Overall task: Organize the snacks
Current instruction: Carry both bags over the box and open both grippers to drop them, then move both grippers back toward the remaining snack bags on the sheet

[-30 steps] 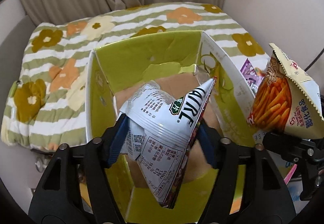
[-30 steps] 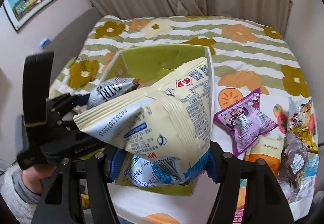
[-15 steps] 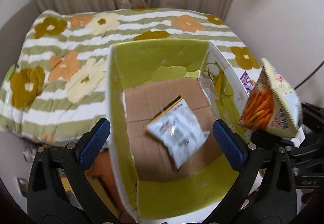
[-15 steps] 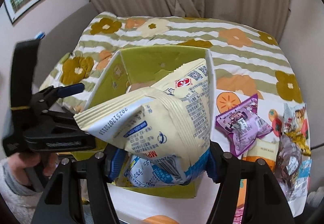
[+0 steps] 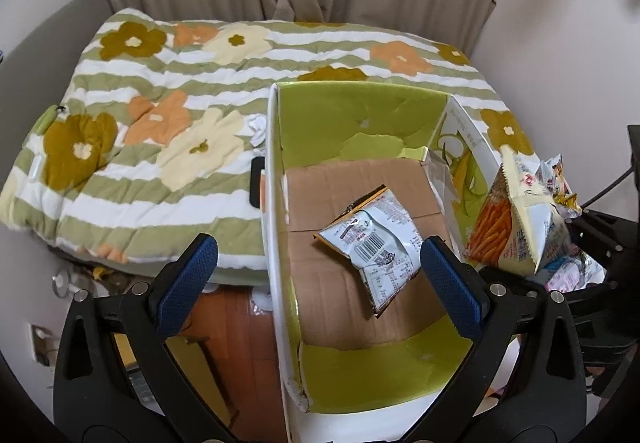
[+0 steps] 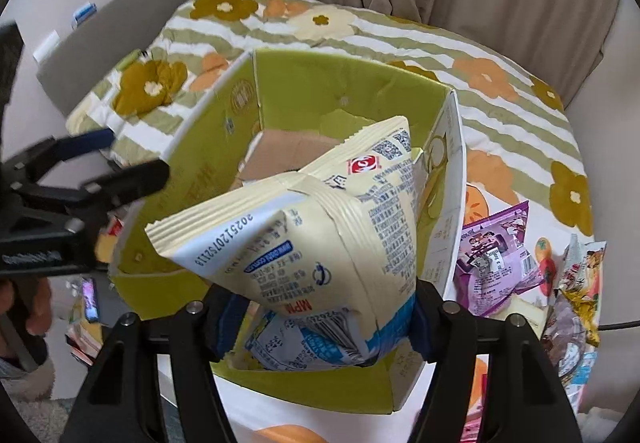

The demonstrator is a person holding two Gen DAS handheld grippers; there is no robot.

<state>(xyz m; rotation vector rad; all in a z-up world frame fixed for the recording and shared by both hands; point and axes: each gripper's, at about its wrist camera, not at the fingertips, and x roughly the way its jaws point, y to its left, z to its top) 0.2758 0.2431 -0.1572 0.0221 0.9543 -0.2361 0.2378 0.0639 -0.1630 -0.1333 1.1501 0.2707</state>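
A green cardboard box [image 5: 276,171] with a brown floor stands open at the bed's edge. A white snack bag [image 5: 376,243] lies flat on its floor. My left gripper [image 5: 316,275] is open and empty above the box's near left corner. My right gripper [image 6: 320,319] is shut on a cream snack bag [image 6: 316,231] and holds it over the near part of the box [image 6: 208,147]. The same bag, with orange sticks printed on it, shows to the right of the box in the left wrist view [image 5: 516,227].
A floral striped quilt [image 5: 160,115] covers the bed behind and left of the box. A purple snack bag [image 6: 496,255] and several other packets [image 6: 576,283] lie right of the box. A black phone [image 5: 257,181] lies against the box's left wall. Curtains hang behind.
My left gripper opened and let go of the white snack bag, which dropped onto the box floor. The left gripper then pulled back and left. The right gripper moved the cream bag closer over the box.
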